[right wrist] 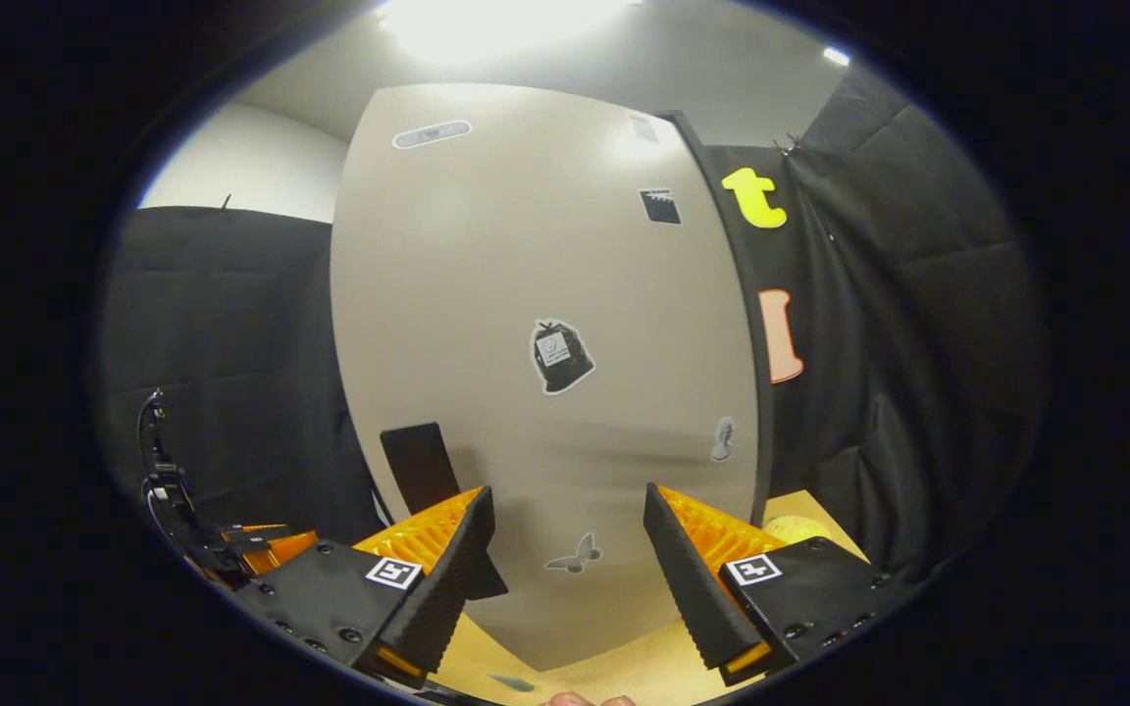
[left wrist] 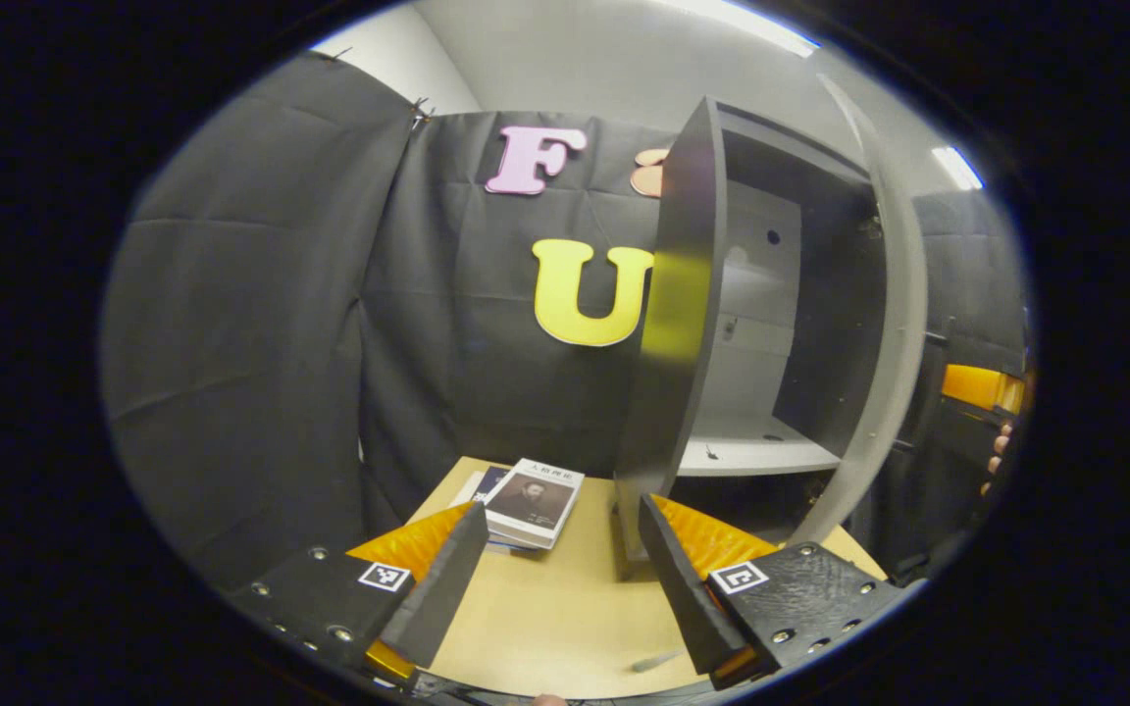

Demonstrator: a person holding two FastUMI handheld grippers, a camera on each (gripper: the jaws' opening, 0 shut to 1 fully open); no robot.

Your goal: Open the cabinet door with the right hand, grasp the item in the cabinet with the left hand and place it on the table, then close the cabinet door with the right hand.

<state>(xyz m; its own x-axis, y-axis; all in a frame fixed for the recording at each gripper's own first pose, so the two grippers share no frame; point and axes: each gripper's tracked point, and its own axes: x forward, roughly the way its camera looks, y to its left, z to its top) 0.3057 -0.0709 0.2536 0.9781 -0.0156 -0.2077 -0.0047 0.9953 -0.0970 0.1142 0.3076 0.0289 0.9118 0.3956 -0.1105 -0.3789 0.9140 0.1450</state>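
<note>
Cabinet point(left wrist: 771, 324) open and bare inside, book point(left wrist: 534, 502) already on the table point(left wrist: 565, 608) beside it; left gripper point(left wrist: 560, 579) and right gripper point(right wrist: 565, 579) both wide, empty; only closing the door point(right wrist: 545, 294) seems left.

Black cloth walls point(left wrist: 251, 324) surround a light wooden table point(left wrist: 565, 608) beneath a white ceiling, seemingly strip-lit point(left wrist: 957, 167)

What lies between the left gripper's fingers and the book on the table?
Bare tan tabletop in the left gripper view: nothing lies between the open left gripper and the white-covered portrait book.
</note>
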